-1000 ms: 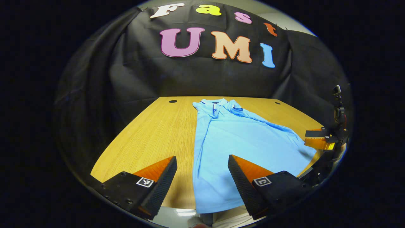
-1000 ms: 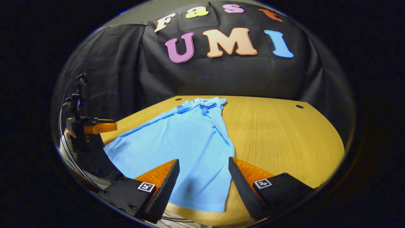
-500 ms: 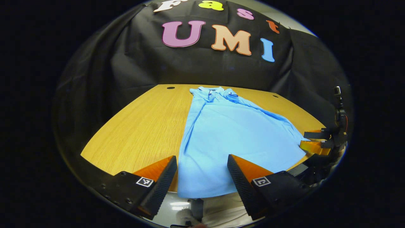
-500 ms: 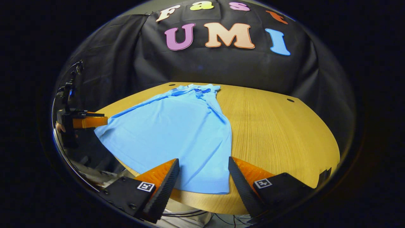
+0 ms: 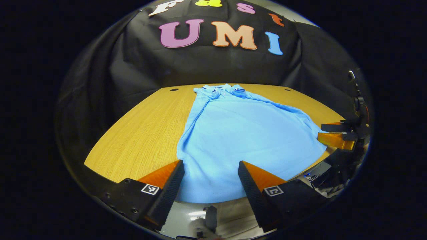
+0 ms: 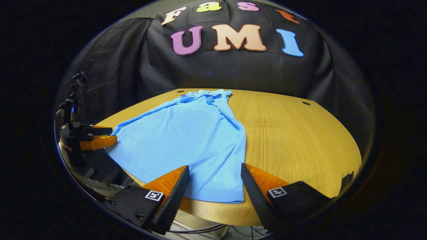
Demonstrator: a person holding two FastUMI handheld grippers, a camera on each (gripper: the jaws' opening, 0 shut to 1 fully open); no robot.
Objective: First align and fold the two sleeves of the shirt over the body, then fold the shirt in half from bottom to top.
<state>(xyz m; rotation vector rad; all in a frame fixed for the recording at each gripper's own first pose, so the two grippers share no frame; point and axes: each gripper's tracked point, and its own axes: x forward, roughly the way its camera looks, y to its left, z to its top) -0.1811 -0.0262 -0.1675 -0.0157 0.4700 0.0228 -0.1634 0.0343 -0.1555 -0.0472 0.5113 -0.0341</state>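
A light blue polo shirt (image 5: 240, 133) lies flat on the wooden table (image 5: 143, 130), collar at the far end, both sleeves folded over the body, hem at the near edge. My left gripper (image 5: 210, 186) hangs open just off the table's near edge, over the shirt's left hem corner. In the right gripper view the same shirt (image 6: 190, 136) spreads leftwards, and my right gripper (image 6: 215, 190) stands open above its right hem corner. Each view shows the other gripper at its side: the right gripper (image 5: 337, 135) and the left gripper (image 6: 91, 138), both by the hem.
The table (image 6: 293, 133) has bare wood on either side of the shirt and small round holes (image 6: 306, 103) near its far corners. Black cloth (image 5: 206, 66) closes the back. Below the near edge lie the floor and cables (image 6: 200, 230).
Both grippers have drawn back toward the near edge and lowered; the shirt's hem now sits between each pair of fingers. The shirt has not moved.
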